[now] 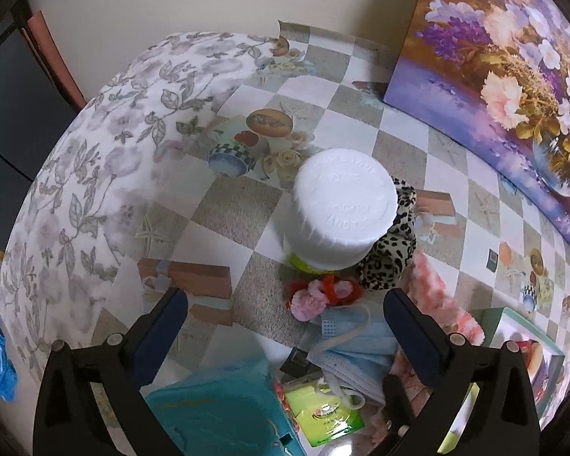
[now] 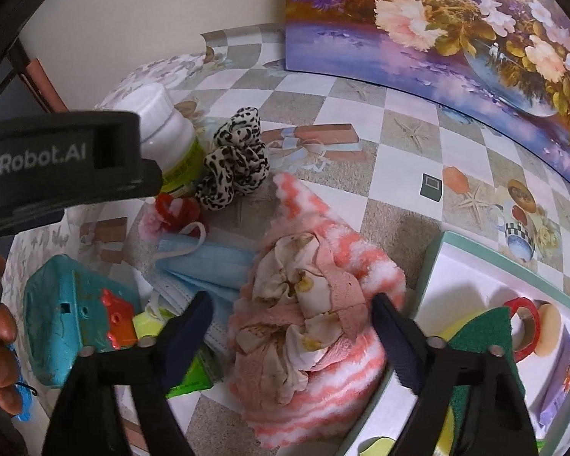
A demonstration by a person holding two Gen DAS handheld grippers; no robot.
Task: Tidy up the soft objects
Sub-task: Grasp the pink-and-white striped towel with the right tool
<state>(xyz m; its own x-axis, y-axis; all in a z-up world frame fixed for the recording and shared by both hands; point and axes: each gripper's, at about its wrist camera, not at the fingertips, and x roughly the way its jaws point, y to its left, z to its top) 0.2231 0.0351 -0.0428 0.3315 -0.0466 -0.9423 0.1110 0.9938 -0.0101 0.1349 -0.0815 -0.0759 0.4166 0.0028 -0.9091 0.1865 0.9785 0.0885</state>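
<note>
A pink floral scrunchie (image 2: 304, 304) lies on a pink-and-white fuzzy cloth (image 2: 345, 380), between the fingers of my open right gripper (image 2: 290, 319). A leopard scrunchie (image 2: 235, 163) sits beside a white-capped bottle (image 2: 163, 129); both also show in the left wrist view, the scrunchie (image 1: 391, 254) and the bottle (image 1: 342, 205). A red and pink pom-pom tie (image 1: 319, 292) and blue face masks (image 1: 357, 349) lie between the fingers of my open left gripper (image 1: 285, 326). The fuzzy cloth (image 1: 437, 292) shows at its right finger.
A white tray with a green rim (image 2: 471, 266) at right holds a green sponge (image 2: 482, 342) and red tape roll (image 2: 528, 326). A teal toy (image 2: 64, 315) and green packet (image 1: 323, 414) lie at left. A flower painting (image 2: 456, 38) leans at the back. A floral cloth (image 1: 95, 174) covers the left.
</note>
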